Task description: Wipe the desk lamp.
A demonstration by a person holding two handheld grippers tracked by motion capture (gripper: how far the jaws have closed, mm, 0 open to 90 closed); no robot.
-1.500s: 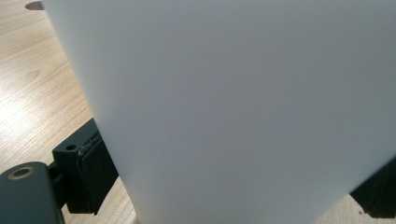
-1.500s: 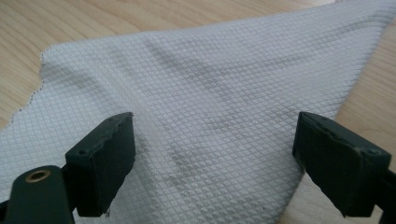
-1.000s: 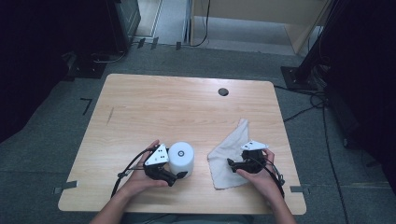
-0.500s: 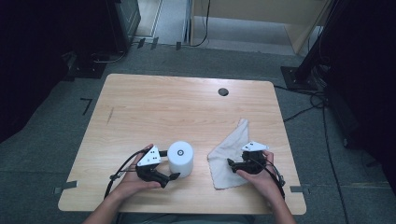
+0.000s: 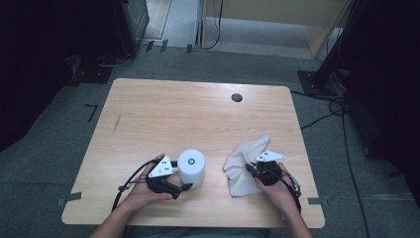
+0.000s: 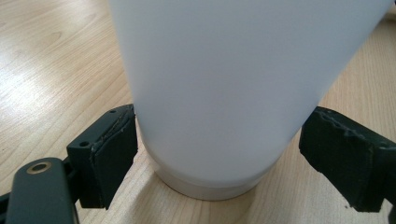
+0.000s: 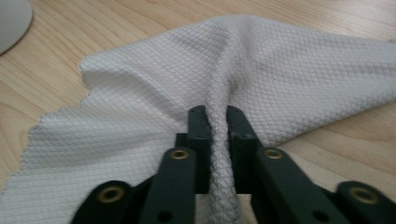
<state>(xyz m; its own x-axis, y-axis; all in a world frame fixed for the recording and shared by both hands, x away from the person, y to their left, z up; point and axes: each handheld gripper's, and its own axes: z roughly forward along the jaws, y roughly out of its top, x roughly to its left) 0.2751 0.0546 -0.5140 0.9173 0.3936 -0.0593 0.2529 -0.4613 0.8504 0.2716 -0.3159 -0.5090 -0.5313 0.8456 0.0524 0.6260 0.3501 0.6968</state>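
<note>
The right gripper [image 7: 215,135] is clenched on a fold of the white cloth [image 7: 154,93]: in the right gripper view a ridge of the waffle-weave fabric runs up between the two black jaws, which have just been closing and now pinch it tight. From that pinch the cloth spreads out to both sides and lies on the wooden table [image 7: 60,51]. In the high view the right gripper [image 5: 253,170] sits on the near right part of the table, with the cloth [image 5: 242,161] bunched just to its left and one corner reaching toward the far right.

The left gripper [image 6: 219,158] has the white cup [image 6: 233,84] between its jaws. In the left gripper view the left pad [image 6: 114,156] lies right at the cup's wall near its base, while the right pad [image 6: 345,156] stands a little off from it, so the jaws, which have just been closing, do not yet grip the cup. The cup stands upright on the table. In the high view the left gripper [image 5: 184,179] is on the near left of the table, pointing right, and the cup [image 5: 191,167] stands at its tip, well apart from the cloth. A small dark round hole [image 5: 236,97] sits in the far right part of the table [image 5: 163,114].
</note>
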